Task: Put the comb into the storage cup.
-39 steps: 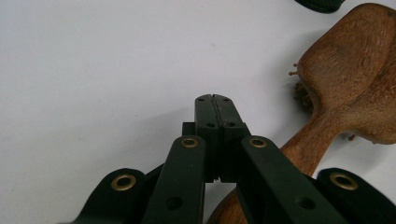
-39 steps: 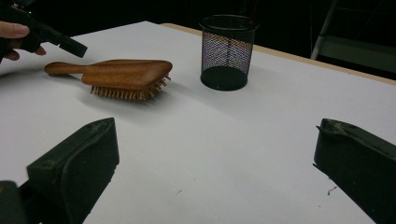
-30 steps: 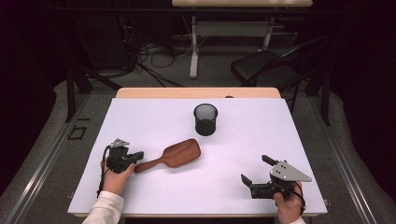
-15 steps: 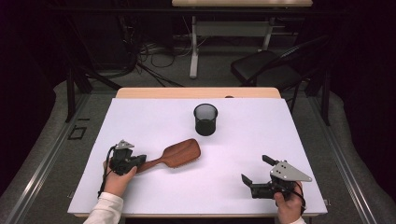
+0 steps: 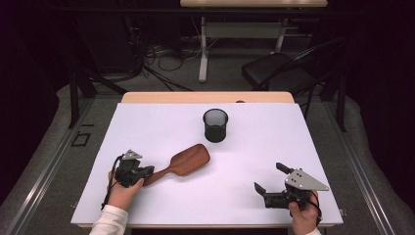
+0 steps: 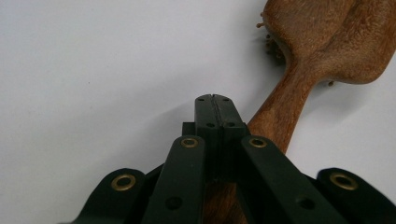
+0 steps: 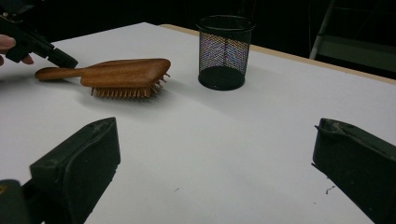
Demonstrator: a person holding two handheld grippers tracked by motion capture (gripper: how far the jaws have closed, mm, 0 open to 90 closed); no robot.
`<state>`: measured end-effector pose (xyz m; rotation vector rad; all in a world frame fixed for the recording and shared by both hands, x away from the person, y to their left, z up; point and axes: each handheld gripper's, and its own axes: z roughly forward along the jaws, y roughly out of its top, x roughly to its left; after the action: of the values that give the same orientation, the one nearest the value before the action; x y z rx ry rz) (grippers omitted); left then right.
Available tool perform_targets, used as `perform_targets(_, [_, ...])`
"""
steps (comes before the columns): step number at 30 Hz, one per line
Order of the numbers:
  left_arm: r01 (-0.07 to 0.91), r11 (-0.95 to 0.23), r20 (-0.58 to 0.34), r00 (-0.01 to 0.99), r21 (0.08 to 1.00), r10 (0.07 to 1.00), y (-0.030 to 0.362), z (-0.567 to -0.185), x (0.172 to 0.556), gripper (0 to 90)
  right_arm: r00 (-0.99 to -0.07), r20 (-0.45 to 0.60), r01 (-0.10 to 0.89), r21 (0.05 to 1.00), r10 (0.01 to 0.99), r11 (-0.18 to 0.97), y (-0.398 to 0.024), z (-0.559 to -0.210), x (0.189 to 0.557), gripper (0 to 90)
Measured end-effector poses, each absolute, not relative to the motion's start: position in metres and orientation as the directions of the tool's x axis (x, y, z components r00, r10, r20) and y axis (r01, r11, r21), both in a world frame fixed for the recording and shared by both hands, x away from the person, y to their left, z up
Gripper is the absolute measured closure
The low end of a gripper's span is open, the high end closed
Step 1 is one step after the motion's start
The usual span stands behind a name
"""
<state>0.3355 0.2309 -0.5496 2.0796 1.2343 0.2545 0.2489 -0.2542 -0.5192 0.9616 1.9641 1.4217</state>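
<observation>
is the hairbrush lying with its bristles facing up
No, in the right gripper view the hairbrush lies with its smooth wooden back up and its bristles pointing down onto the white table.

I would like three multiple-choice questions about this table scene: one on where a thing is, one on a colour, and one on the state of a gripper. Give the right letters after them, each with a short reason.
1. Where does the mesh cup stand relative to the hairbrush?
A. Farther from the person
B. Nearer to the person
C. On top of it

2. What colour is the hairbrush?
A. Blue
B. Brown wood
C. White

3. How do the jaws of the right gripper stand?
A. Shut on the cup
B. Shut on the hairbrush
C. Open, with nothing between them

Answers: 1 A, since the high view shows the cup beyond the brush on the white table. 2 B, since the grain of the wood shows in the left gripper view. 3 C, since the right gripper view shows its two jaws wide apart over bare table.
</observation>
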Motion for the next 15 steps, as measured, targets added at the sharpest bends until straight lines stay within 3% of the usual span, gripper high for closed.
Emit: perform_targets(15, [0.684, -0.34, -0.164, 0.559, 0.645, 0.813, 0.223, -0.548, 0.317, 90.0, -0.61, -0.005, 0.24, 0.952, 0.793, 0.19, -0.254, -0.52, 0.249, 0.5])
